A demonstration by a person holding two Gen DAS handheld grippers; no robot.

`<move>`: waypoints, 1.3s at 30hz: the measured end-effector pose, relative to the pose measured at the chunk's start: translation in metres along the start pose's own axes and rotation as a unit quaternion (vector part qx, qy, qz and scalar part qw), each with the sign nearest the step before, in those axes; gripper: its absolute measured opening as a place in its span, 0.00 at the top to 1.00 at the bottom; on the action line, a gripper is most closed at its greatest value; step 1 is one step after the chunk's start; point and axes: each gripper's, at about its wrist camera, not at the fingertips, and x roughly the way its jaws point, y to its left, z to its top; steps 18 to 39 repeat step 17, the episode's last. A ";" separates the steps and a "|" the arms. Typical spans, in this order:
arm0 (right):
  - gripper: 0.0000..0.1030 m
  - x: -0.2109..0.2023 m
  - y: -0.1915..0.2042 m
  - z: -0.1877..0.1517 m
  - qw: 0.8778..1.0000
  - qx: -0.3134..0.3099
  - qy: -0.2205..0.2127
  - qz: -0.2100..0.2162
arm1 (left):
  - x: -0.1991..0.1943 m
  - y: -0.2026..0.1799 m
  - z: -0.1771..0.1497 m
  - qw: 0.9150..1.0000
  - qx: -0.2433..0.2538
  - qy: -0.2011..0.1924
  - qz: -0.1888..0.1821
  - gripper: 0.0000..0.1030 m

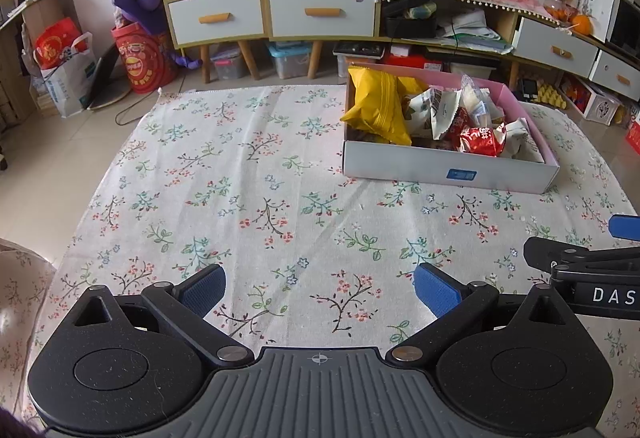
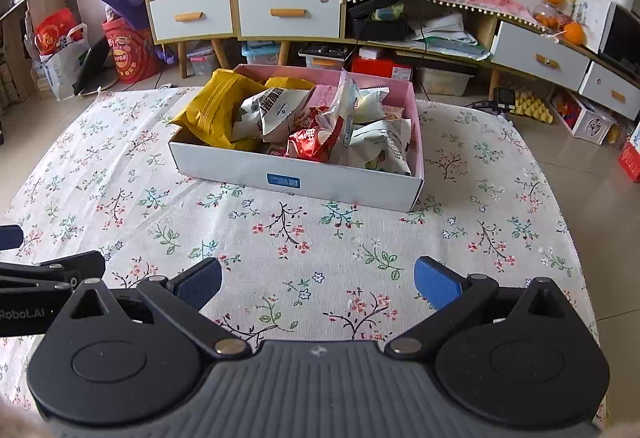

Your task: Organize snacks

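Observation:
A shallow white box (image 1: 424,164) (image 2: 240,168) with a pink inside stands on the floral tablecloth (image 1: 240,178) (image 2: 340,238). It holds several snack packs: a yellow bag (image 1: 378,106) (image 2: 214,108), white packs (image 2: 276,108) and a red pack (image 1: 480,142) (image 2: 310,144). My left gripper (image 1: 320,288) hovers open over bare cloth, well short of the box and to its left. My right gripper (image 2: 318,282) is also open with nothing between its fingers, directly in front of the box. Each gripper shows at the edge of the other's view.
Behind the table runs a low wooden cabinet (image 1: 320,12) (image 2: 288,12) with white drawers, a fan and clutter. Red bags (image 1: 142,60) and storage bins (image 1: 288,58) stand on the tiled floor. The table's far edge lies just beyond the box.

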 end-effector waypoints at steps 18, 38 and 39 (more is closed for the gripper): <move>0.00 0.000 0.001 0.000 1.000 0.001 0.001 -0.001 | 0.004 -0.001 -0.002 1.000 0.000 0.007 -0.002 0.01; 0.00 0.000 0.001 0.000 1.000 0.001 0.001 -0.001 | 0.004 -0.001 -0.002 1.000 0.000 0.007 -0.002 0.01; 0.00 0.000 0.001 0.000 1.000 0.001 0.001 -0.001 | 0.004 -0.001 -0.002 1.000 0.000 0.007 -0.002 0.01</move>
